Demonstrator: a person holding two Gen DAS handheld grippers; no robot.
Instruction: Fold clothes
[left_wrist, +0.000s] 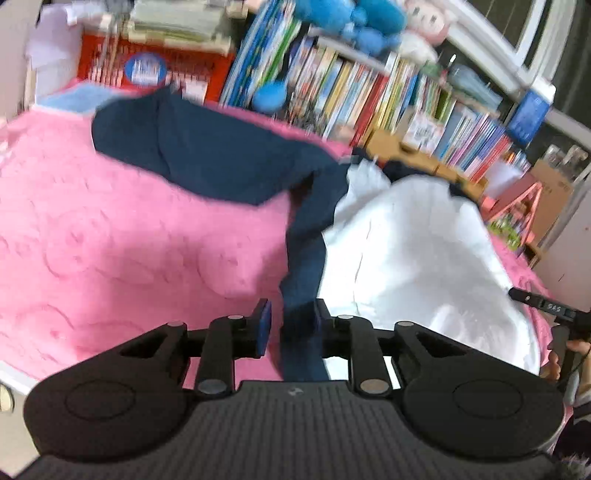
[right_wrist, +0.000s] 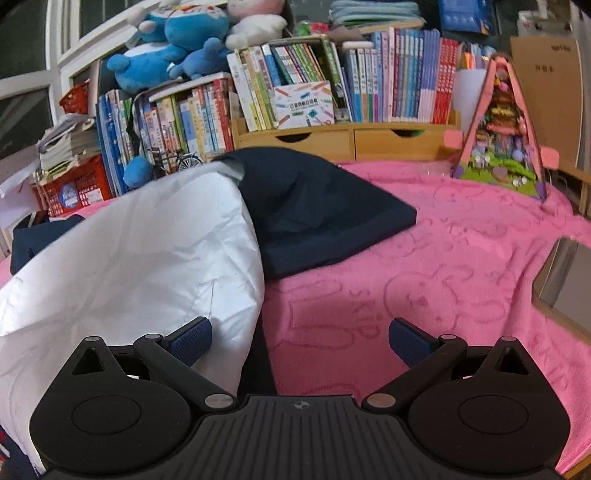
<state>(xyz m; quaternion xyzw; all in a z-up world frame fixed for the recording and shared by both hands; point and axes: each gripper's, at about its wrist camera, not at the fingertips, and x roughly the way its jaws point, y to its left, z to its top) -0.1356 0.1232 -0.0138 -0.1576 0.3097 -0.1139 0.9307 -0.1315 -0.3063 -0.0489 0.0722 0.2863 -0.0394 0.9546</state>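
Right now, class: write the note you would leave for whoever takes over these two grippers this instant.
Left gripper: fingers around the navy edge of the jacket, not fully shut; grip uncertain.
Right gripper: open, holding nothing, above the pink blanket beside the jacket's white lining.
Jacket lies on the blanket, lining up, one navy sleeve spread out to each side.
Done: no neat fold visible.
Left: fold in sleeves, then the body.

Garment on the blanket, books behind

The garment (right_wrist: 155, 258) lies frame-left on the blanket (right_wrist: 461, 266); the bookshelf (right_wrist: 332, 92) stands behind, perhaps touching it.
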